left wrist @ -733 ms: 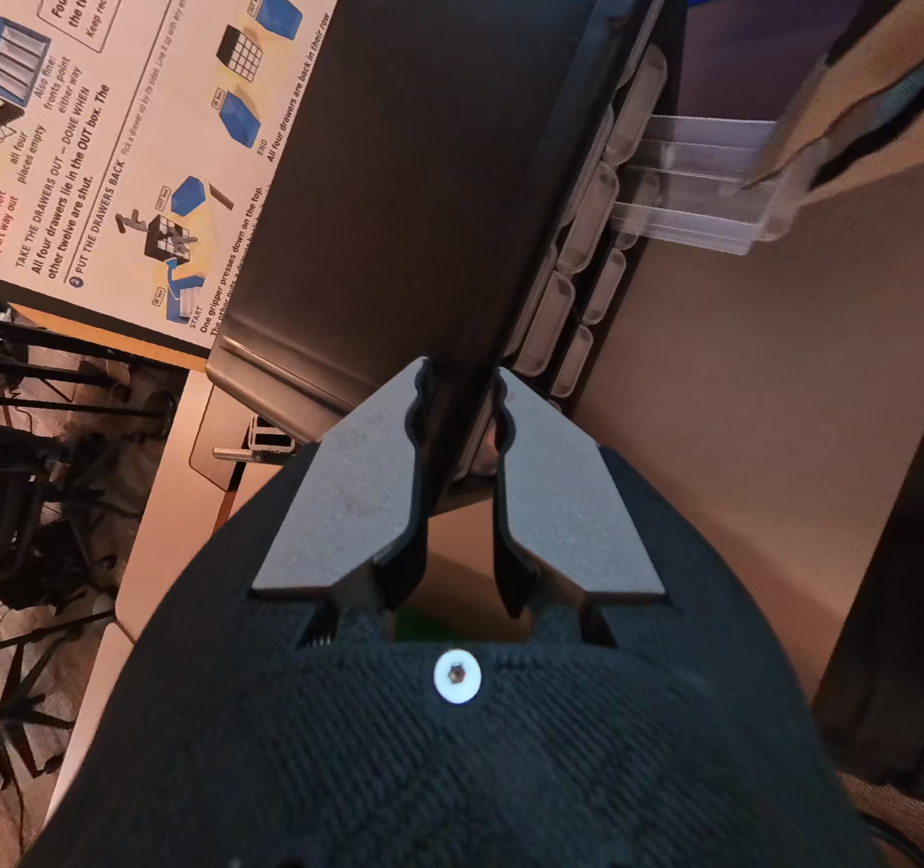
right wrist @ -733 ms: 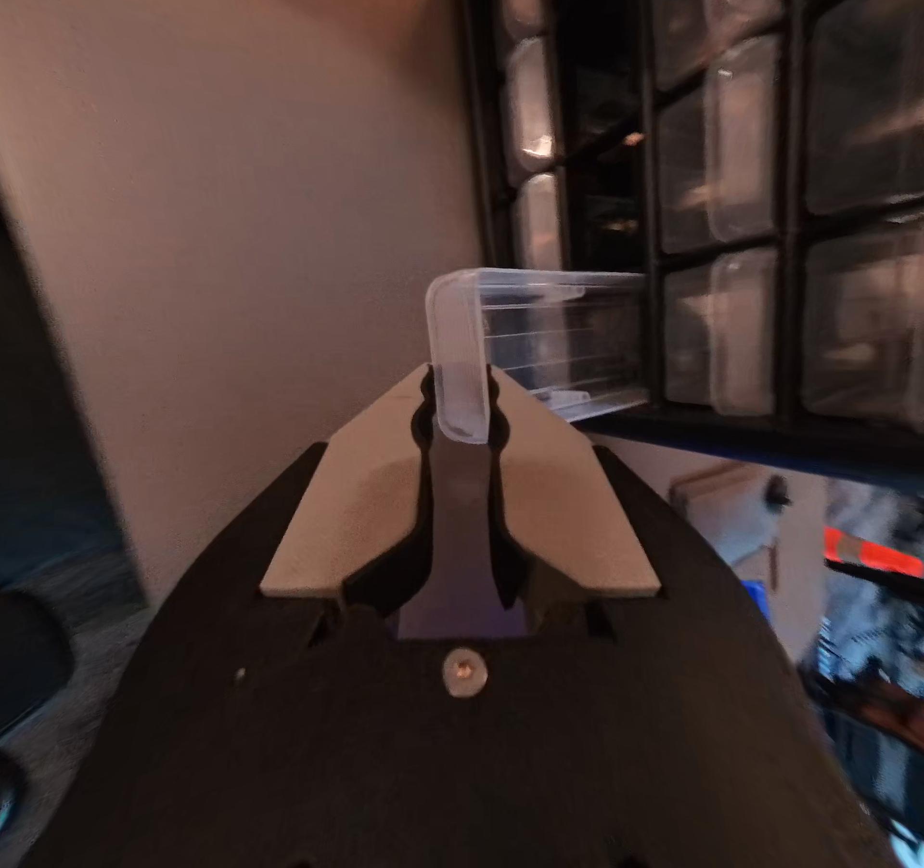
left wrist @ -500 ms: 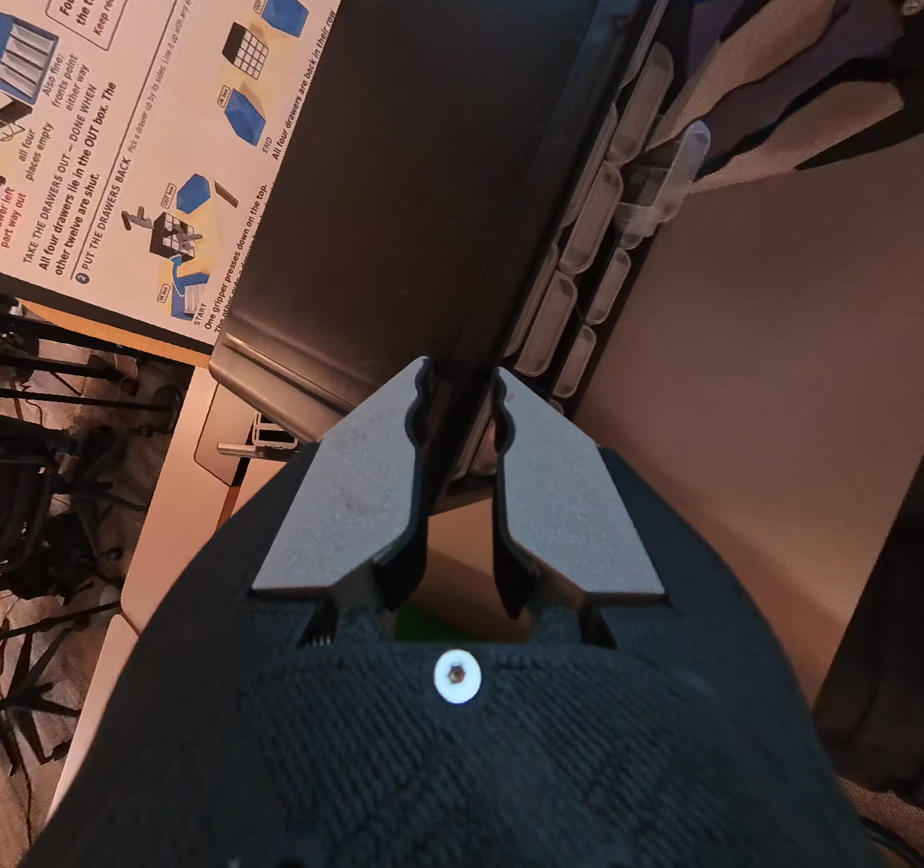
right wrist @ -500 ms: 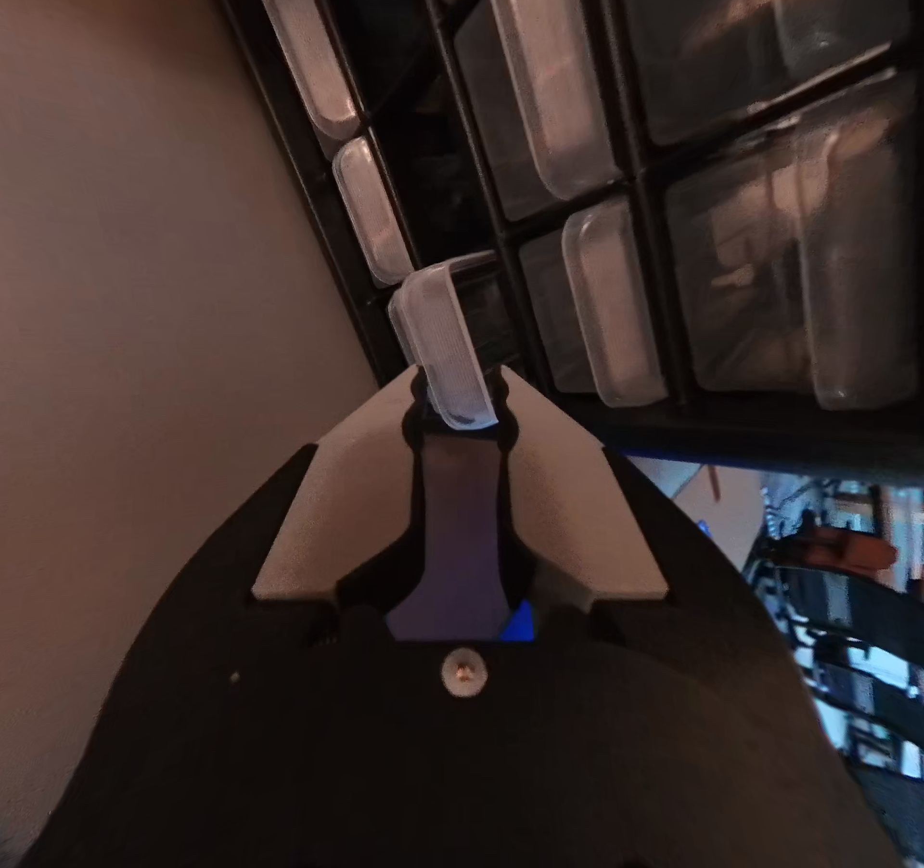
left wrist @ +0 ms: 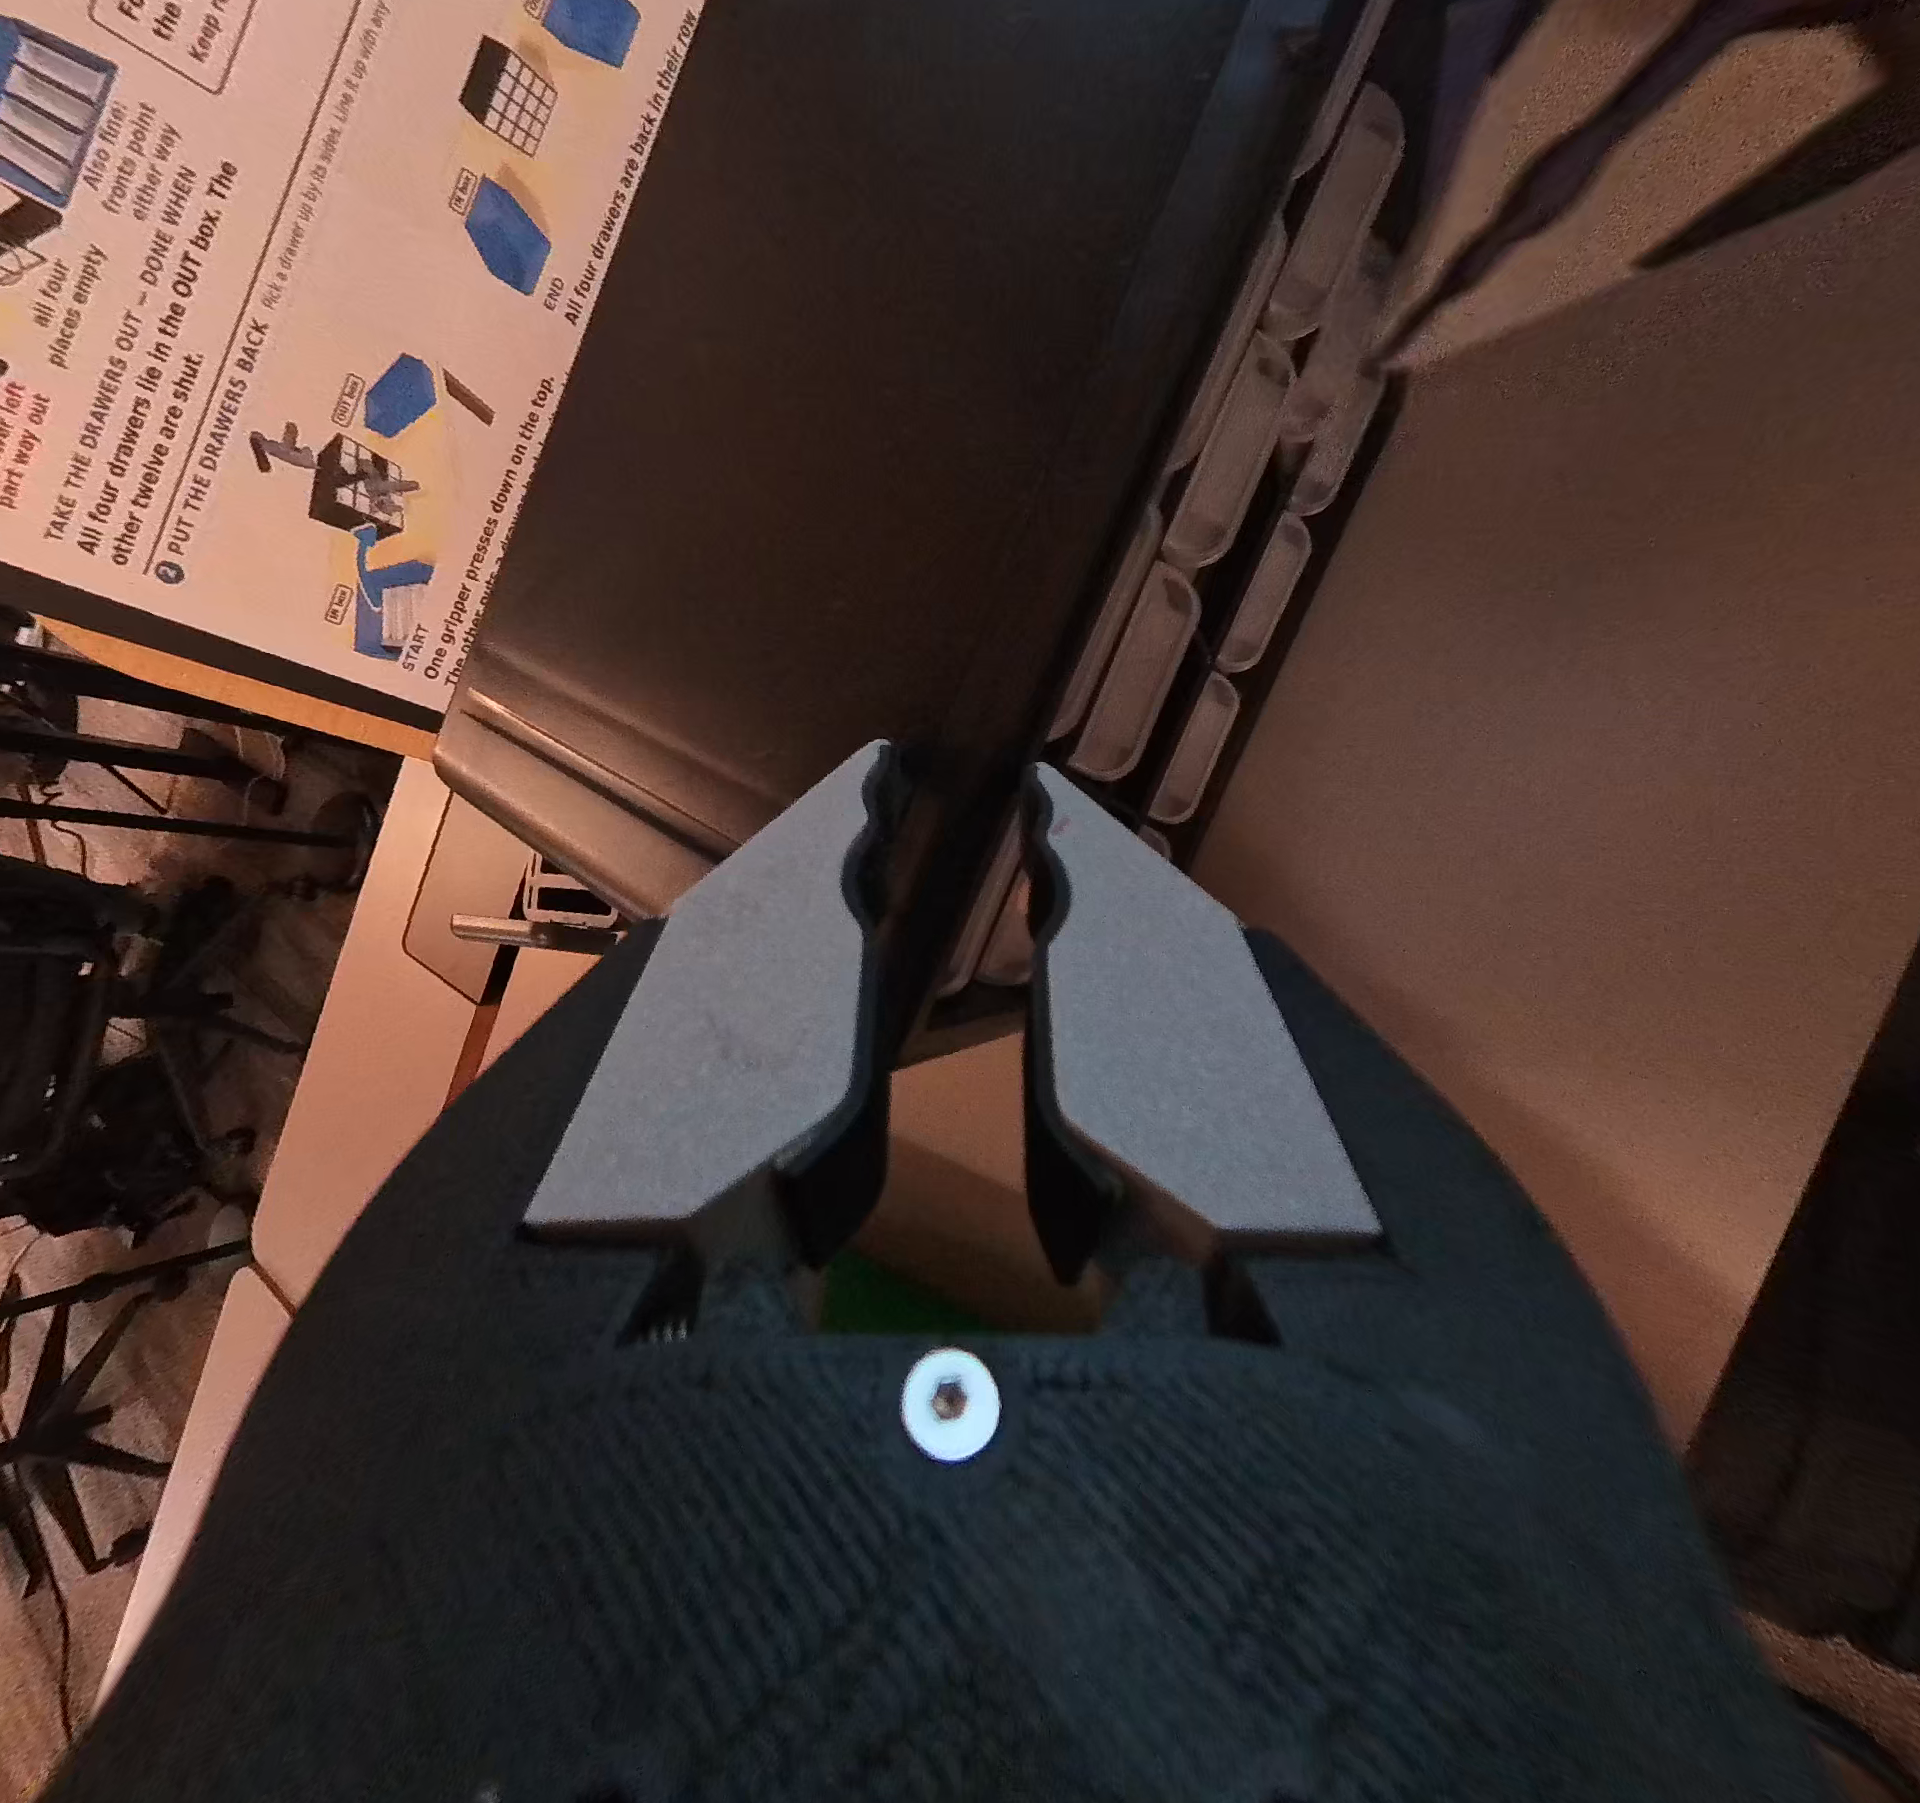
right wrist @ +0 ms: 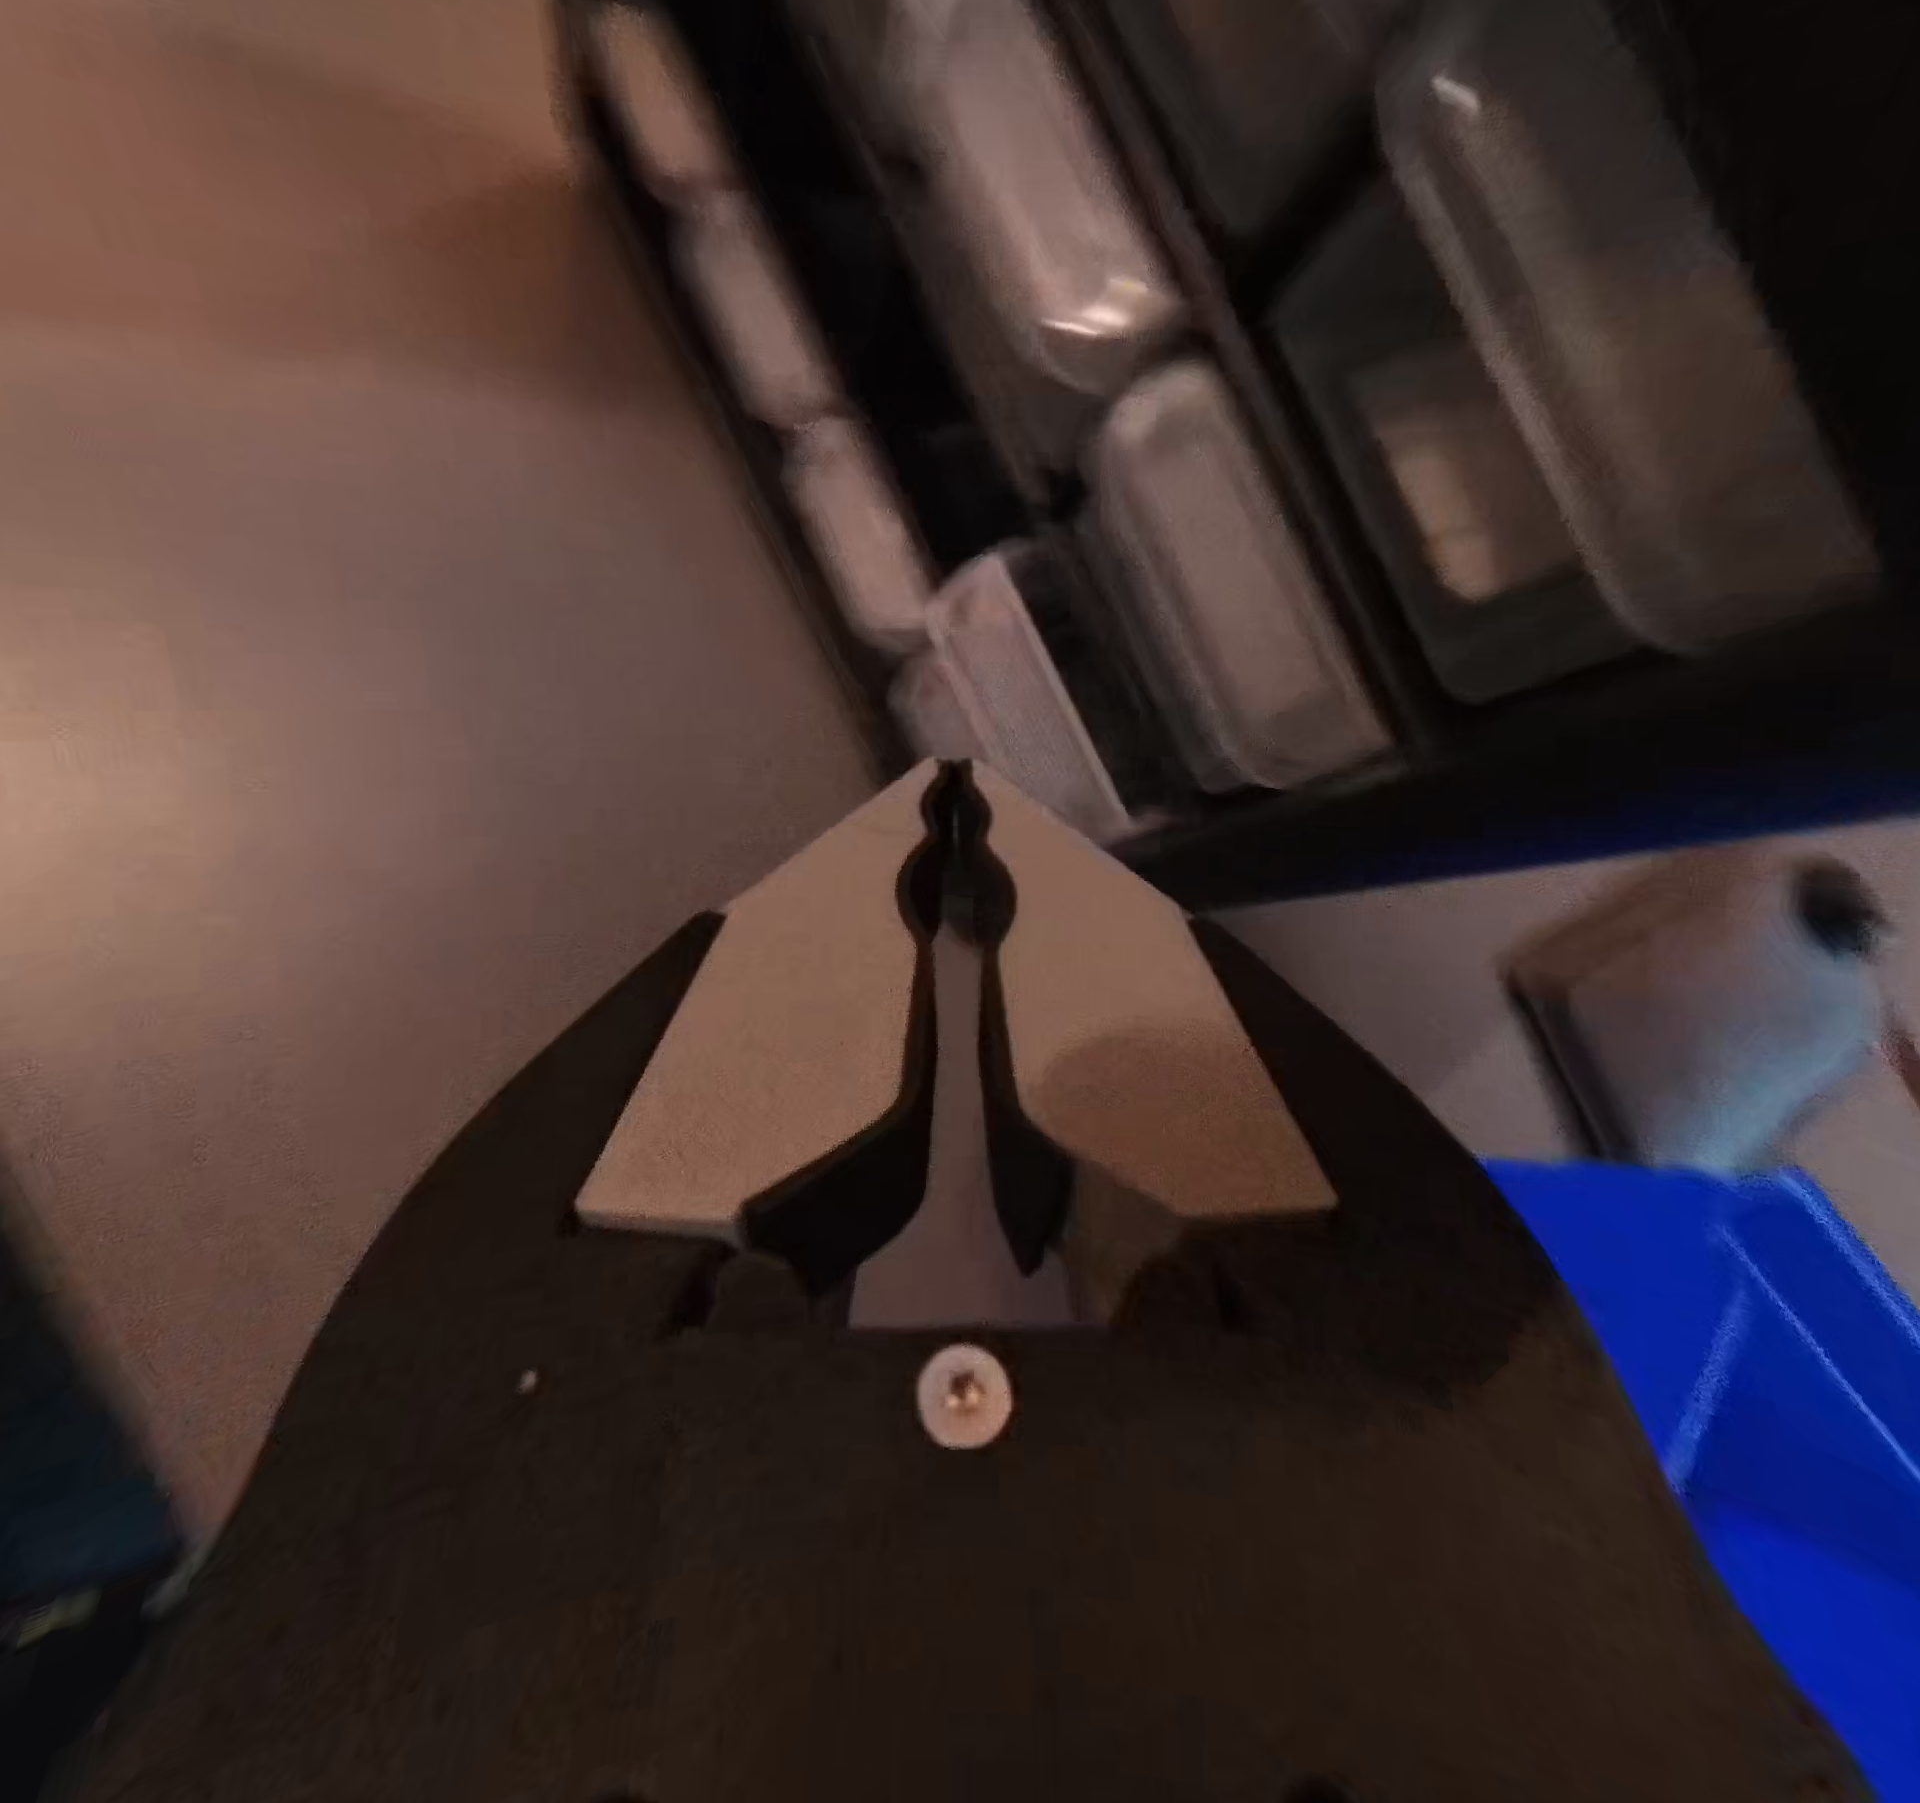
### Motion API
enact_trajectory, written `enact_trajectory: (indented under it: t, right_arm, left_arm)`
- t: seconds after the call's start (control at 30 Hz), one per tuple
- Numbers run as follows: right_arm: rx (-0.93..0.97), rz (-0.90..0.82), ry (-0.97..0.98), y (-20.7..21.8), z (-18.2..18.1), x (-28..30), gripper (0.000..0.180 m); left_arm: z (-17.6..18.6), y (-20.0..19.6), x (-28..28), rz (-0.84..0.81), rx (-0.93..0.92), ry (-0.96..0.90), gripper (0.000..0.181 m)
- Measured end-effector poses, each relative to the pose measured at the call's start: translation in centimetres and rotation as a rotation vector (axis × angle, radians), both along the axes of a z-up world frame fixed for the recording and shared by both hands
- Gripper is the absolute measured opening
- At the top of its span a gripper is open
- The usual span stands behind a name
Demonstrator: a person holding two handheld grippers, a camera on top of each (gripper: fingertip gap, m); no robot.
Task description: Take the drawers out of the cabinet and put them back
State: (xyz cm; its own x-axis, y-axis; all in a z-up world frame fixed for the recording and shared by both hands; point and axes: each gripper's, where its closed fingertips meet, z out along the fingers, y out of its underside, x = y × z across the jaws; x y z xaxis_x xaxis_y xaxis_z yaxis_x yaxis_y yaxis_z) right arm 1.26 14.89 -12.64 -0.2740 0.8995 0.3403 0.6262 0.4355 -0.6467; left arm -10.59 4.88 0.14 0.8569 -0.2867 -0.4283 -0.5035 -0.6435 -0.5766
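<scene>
The black cabinet (left wrist: 883,299) is seen from above in the left wrist view, with rows of clear drawer fronts (left wrist: 1226,465) along its right face. My left gripper (left wrist: 956,787) straddles the cabinet's near top edge and is shut on it. In the blurred right wrist view the cabinet (right wrist: 1351,818) fills the upper right. My right gripper (right wrist: 951,771) is shut and empty, its tip just below the handle of a clear drawer (right wrist: 997,673) that sits in the bottom corner slot. The right gripper also shows in the left wrist view (left wrist: 1662,143), its tip against the drawer fronts.
A printed instruction sheet (left wrist: 312,247) lies on the table left of the cabinet. A blue box (right wrist: 1766,1390) stands at the lower right of the right wrist view. The tan table top (left wrist: 1610,714) spreads in front of the drawers. Dark stands and cables (left wrist: 104,1026) lie beyond the table edge.
My right gripper pushed the clear drawer from far out into its slot, let go of the handle and closed empty. My left gripper has kept its hold on the cabinet.
</scene>
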Motion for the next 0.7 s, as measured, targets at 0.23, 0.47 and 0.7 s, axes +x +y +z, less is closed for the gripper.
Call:
enact_trajectory:
  t: [0.23, 0.47, 0.7]
  right_arm:
    - [0.017, 0.007, 0.06, -1.6, -2.0, -0.3, 0.0]
    - [-0.031, 0.098, 0.185, -4.5, -4.0, 0.0, 0.0]
    - [-0.104, 0.136, 0.247, -5.2, -4.2, 0.1, 0.0]
  left_arm:
    - [0.0, 0.0, 0.0, 0.012, -0.015, 0.034, 0.022]
    - [0.2, -0.1, 0.2, 0.079, 0.03, 0.002, 0.021]
    - [-0.4, -7.0, -1.8, 0.114, 0.007, -0.091, 0.043]
